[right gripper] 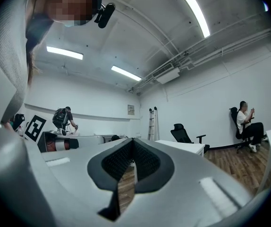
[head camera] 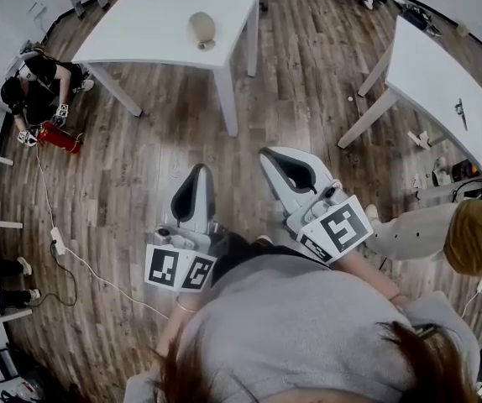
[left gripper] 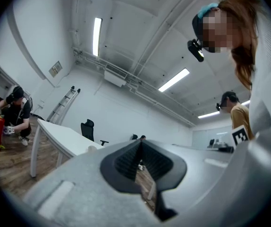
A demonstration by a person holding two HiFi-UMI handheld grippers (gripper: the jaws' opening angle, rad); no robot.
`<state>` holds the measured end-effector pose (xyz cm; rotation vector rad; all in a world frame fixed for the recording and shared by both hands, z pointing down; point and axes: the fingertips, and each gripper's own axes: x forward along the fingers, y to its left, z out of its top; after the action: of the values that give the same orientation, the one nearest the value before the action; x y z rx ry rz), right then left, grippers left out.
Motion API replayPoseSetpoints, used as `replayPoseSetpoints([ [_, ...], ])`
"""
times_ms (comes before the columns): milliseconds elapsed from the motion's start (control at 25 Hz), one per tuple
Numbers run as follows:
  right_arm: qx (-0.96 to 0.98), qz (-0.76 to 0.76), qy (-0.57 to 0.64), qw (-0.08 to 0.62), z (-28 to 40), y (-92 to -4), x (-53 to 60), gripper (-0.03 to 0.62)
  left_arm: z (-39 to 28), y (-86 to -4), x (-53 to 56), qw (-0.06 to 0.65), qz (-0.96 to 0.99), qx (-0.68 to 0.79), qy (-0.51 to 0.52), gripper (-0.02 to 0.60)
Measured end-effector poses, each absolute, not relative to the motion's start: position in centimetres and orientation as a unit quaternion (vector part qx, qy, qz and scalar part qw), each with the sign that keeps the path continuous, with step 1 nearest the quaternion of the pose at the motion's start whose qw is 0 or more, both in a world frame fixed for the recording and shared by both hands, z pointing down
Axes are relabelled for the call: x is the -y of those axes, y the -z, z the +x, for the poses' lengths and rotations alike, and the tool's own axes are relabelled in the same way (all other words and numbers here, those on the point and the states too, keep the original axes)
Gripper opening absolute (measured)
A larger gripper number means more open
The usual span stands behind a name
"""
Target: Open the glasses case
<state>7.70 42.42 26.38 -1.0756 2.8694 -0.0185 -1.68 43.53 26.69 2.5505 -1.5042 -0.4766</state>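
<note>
The glasses case (head camera: 201, 28), a grey oval shell, lies shut on the white table (head camera: 157, 23) at the far side of the room. Both grippers hover over the wooden floor, close to my body and well short of that table. My left gripper (head camera: 196, 173) is shut with nothing between its jaws, and its tips (left gripper: 140, 141) meet in the left gripper view. My right gripper (head camera: 271, 154) is likewise shut and empty, its tips (right gripper: 132, 140) meeting. A small pale bump (left gripper: 92, 148) on the table edge may be the case.
A second white table (head camera: 442, 82) stands at the right. A person crouches at the left by a red extinguisher (head camera: 60, 137). Another person in yellow (head camera: 476, 233) is close at the right. A cable with a power strip (head camera: 58, 242) runs over the floor.
</note>
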Motion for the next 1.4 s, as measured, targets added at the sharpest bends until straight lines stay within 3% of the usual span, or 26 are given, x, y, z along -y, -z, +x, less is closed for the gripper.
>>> replayPoseSetpoints([
  [720, -0.934, -0.355, 0.014, 0.043, 7.5, -26.6, -35.2, 0.005, -2.4, -27.2, -36.6, 0.088, 0.841, 0.505, 0.172, -0.003],
  [1400, -0.924, -0.381, 0.005, 0.040, 1.5, -25.8, -18.5, 0.005, -7.7, -26.4, -19.4, 0.083, 0.859, 0.477, 0.168, -0.003],
])
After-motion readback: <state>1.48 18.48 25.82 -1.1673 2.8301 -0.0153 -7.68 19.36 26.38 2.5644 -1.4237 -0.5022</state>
